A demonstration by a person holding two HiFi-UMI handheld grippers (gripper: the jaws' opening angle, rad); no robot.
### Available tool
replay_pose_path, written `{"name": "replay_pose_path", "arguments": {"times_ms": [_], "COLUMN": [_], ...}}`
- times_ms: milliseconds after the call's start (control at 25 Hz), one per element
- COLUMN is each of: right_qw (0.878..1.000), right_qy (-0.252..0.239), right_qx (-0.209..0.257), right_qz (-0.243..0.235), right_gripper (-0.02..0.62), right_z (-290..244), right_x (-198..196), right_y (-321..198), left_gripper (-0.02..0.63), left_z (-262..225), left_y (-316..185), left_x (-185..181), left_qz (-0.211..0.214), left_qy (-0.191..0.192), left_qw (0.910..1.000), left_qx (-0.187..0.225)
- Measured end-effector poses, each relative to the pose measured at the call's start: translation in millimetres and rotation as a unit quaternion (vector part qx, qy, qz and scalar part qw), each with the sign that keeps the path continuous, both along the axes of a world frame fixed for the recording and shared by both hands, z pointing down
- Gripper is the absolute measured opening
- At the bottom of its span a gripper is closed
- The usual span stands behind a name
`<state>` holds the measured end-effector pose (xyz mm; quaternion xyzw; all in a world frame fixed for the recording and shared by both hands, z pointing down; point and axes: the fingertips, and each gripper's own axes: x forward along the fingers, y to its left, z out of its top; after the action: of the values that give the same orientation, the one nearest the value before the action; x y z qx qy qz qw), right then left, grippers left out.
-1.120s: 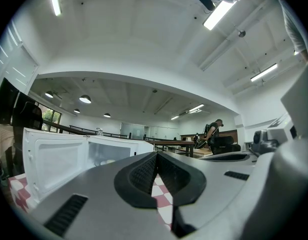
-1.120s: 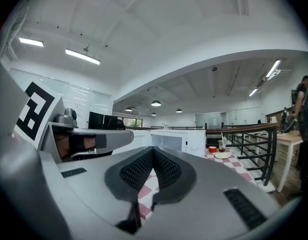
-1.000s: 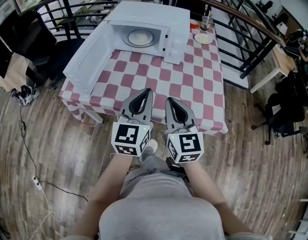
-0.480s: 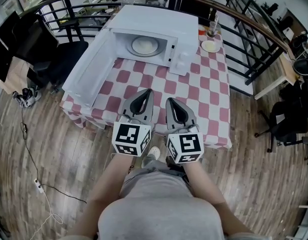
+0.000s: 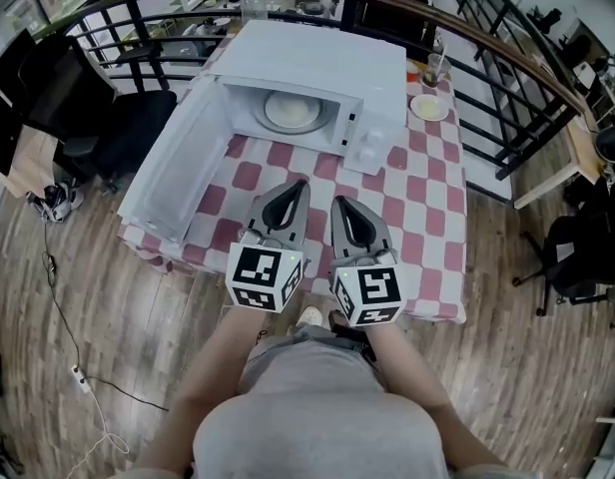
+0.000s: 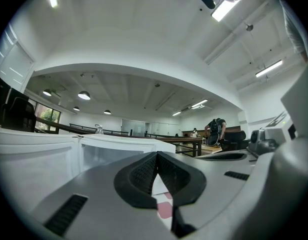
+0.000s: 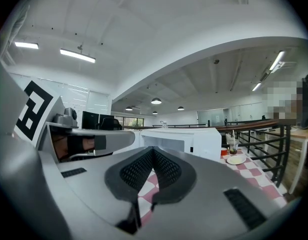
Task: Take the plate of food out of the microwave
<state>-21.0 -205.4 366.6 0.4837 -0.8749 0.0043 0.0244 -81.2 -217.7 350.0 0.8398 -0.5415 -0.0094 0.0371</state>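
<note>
A white microwave (image 5: 317, 63) stands at the far end of the checkered table (image 5: 427, 208), its door (image 5: 173, 173) swung wide to the left. Inside its cavity lies a pale plate of food (image 5: 293, 111). My left gripper (image 5: 299, 185) and right gripper (image 5: 337, 203) hover side by side over the table's near edge, both shut and holding nothing, well short of the microwave. The left gripper view shows the shut jaws (image 6: 156, 156) facing the microwave (image 6: 121, 151). From the right gripper (image 7: 153, 151) the microwave (image 7: 181, 141) appears ahead, slightly to the right.
A small saucer (image 5: 428, 107) and a glass with a straw (image 5: 434, 71) stand right of the microwave. A curved black railing (image 5: 507, 88) runs behind the table. A black office chair (image 5: 118, 118) is at the left, and cables lie on the wooden floor (image 5: 78, 367).
Both grippers and the person have moved forward toward the table; the microwave and table now sit nearer and larger in the head view. The jaws stayed shut.
</note>
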Motion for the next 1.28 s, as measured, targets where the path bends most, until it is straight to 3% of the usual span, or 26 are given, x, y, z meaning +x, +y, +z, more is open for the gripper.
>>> {"name": "replay_pose_path", "arguments": {"times_ms": [520,880,1280], "right_qw": [1.0,1.0,0.999], "right_qy": [0.002,0.011,0.024], "right_qx": [-0.01,-0.018,-0.017], "right_qz": [-0.009,-0.003,0.014], "right_gripper": [0.025,0.025,0.026], "right_z": [5.5,14.2,19.9], "right_x": [-5.6,-4.8,-5.1], "right_y": [-69.5,-86.7,-95.9], "left_gripper": [0.0,0.0,0.0], "left_z": [18.3,32.4,52.5], "left_y": [-69.6,-89.9,-113.0], "left_x": [-7.8,-10.9,-22.0], "left_qz": [-0.006,-0.001,0.001], "left_qy": [-0.001,-0.002,0.023], "left_qw": [0.9998,0.9995,0.9979], "left_qx": [-0.018,-0.031,-0.061]}}
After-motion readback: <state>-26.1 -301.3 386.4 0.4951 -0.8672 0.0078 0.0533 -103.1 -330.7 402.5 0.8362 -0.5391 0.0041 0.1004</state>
